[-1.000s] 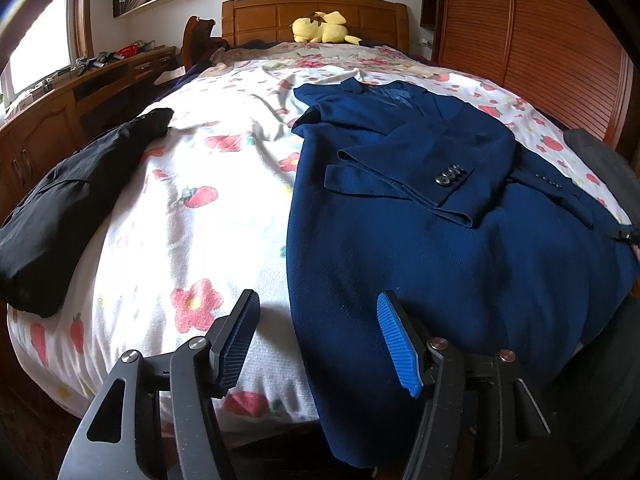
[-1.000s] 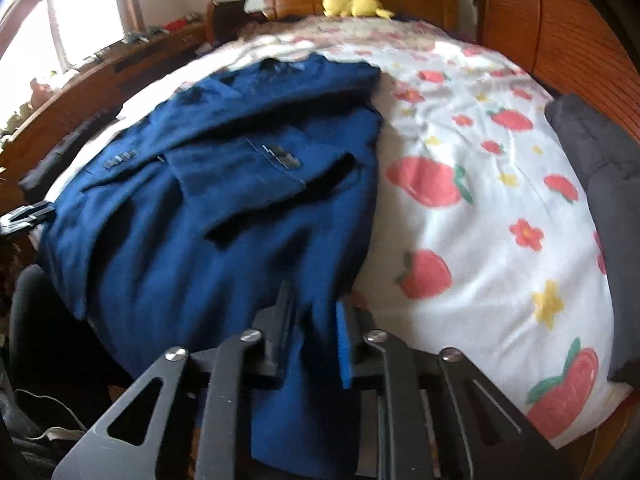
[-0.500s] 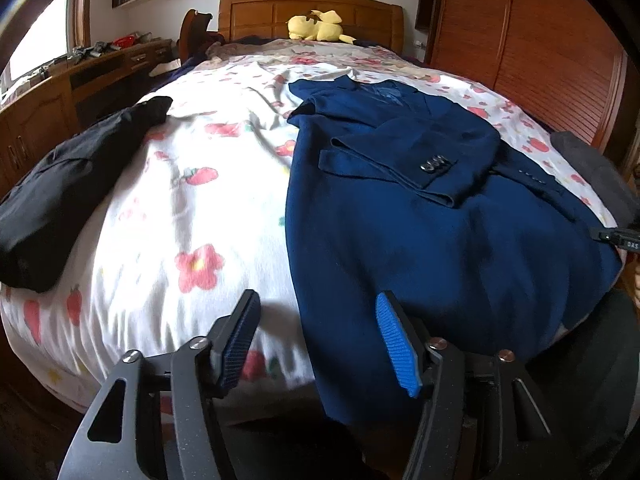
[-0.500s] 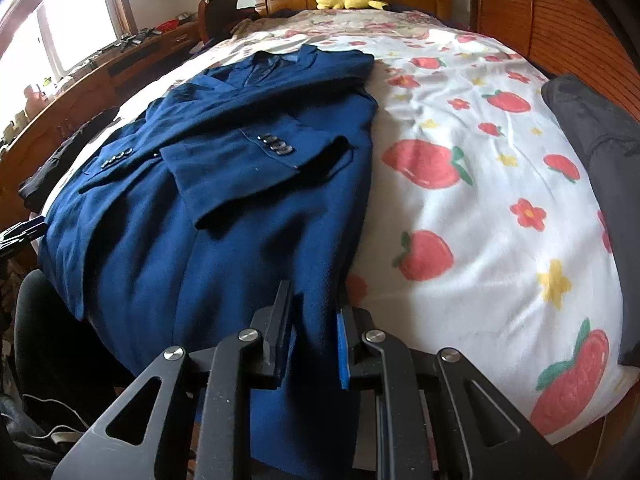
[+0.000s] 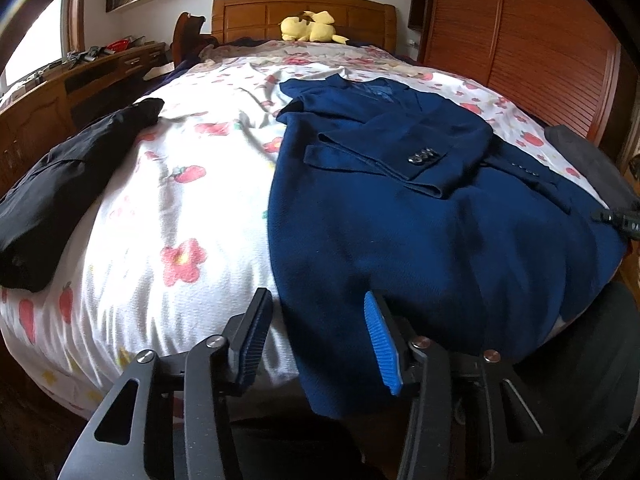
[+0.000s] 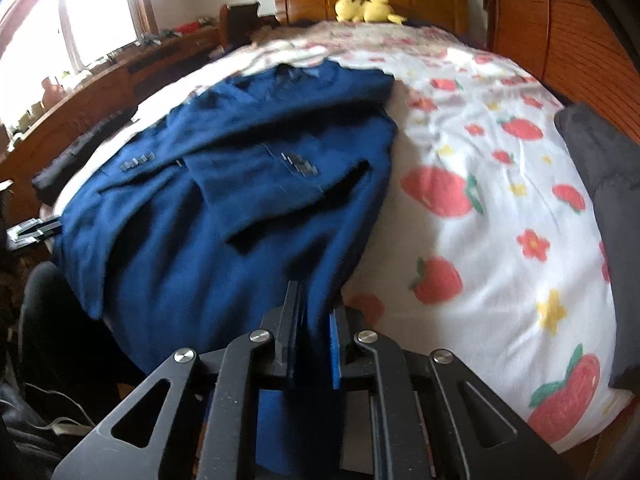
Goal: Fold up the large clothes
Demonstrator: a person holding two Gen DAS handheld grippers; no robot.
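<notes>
A navy blue suit jacket (image 5: 400, 208) lies on the bed, collar toward the headboard, both sleeves folded across its front; its hem hangs over the foot edge. It also shows in the right wrist view (image 6: 224, 208). My left gripper (image 5: 316, 332) is open, its jaws astride the jacket's lower left hem edge without touching it. My right gripper (image 6: 314, 340) is shut on the jacket's lower right hem, cloth pinched between the fingers.
The bed has a white strawberry-and-flower sheet (image 5: 168, 216). A black garment (image 5: 60, 184) lies at its left edge, a dark grey one (image 6: 604, 168) at its right. A yellow plush toy (image 5: 310, 26) sits by the headboard. A wooden desk (image 5: 60, 96) stands left, wooden wardrobe doors (image 5: 540, 48) right.
Both grippers have drawn back and lifted a little at the foot of the bed. The right one stays shut on the hem; the left stays open.
</notes>
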